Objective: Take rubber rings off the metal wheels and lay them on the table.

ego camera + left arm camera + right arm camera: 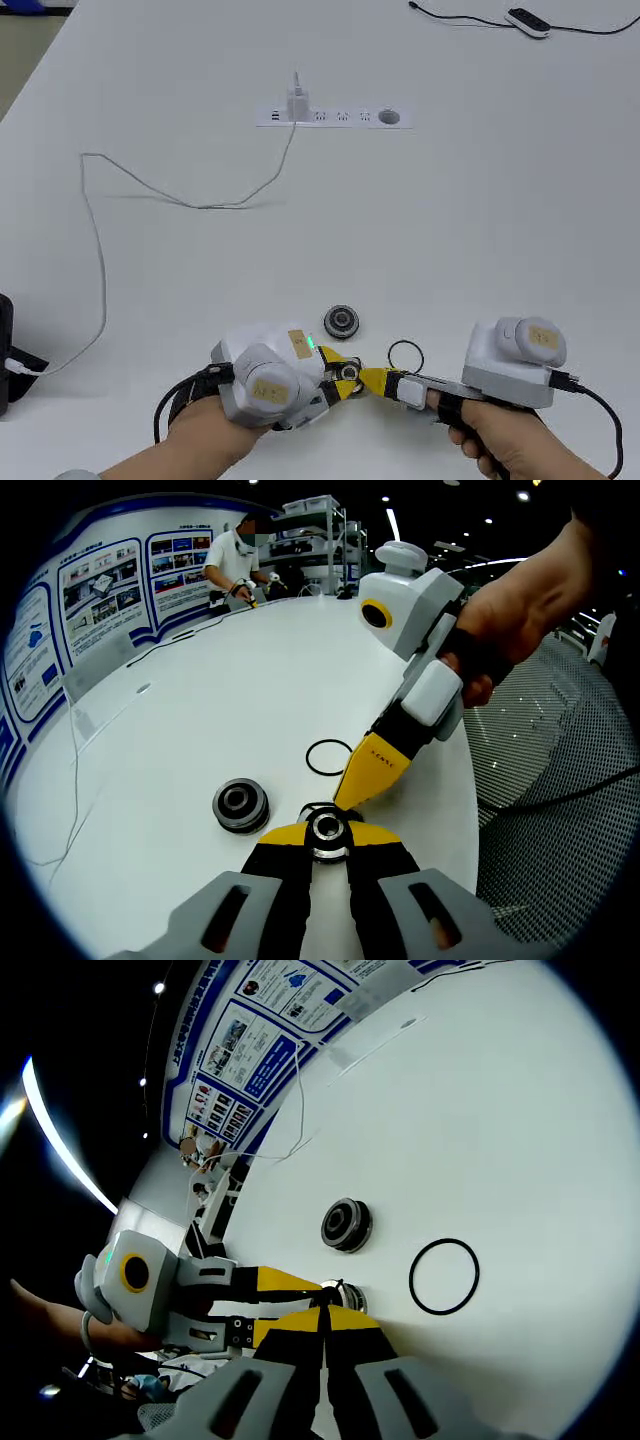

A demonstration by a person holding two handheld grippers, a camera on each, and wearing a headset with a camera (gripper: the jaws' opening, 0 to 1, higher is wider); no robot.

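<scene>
My left gripper (345, 376) is shut on a small metal wheel (349, 372) just above the white table (450, 220). In the left gripper view its yellow jaws (328, 832) clamp the wheel (328, 828), which has a thin black rubber ring (308, 809) at its rim. My right gripper (368, 379) comes in from the right, and its shut tips (345, 798) pinch that ring at the wheel's edge (338, 1288). A loose rubber ring (405, 356) (328, 757) (444, 1276) lies flat on the table beside them. A second wheel (341, 321) (240, 805) (346, 1225) lies just beyond.
A white power strip (333, 117) with a plugged charger sits farther back, and its cable (100, 260) runs left to a black device (8, 350) at the table's left edge. Another black-and-white device (527, 22) with a cord lies at the far right. A person (240, 555) stands far off.
</scene>
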